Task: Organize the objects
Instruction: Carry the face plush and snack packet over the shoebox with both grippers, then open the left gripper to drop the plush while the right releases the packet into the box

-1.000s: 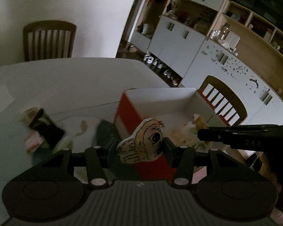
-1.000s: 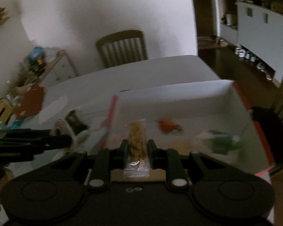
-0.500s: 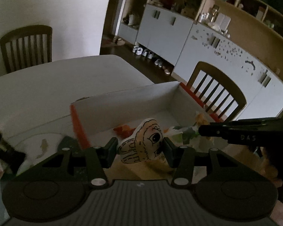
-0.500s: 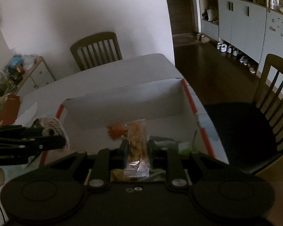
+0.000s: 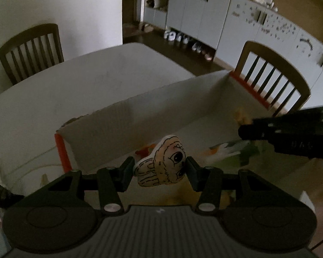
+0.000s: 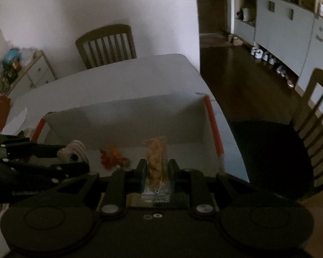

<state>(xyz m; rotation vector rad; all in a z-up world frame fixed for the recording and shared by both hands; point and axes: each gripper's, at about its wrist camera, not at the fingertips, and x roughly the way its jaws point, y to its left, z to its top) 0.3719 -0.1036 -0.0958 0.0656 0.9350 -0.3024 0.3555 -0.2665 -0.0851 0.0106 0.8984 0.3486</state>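
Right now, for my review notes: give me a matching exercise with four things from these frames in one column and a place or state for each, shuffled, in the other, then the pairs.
Things:
1. cartoon figure
2. clear snack packet
3. white box
4. orange wrapper

Places or states:
A. lying on the box floor
B. clamped in the right gripper
C. open-topped with red edges, standing on the table
D. clamped in the left gripper

Pairs: 1-D, 2-B, 3-C, 4-A
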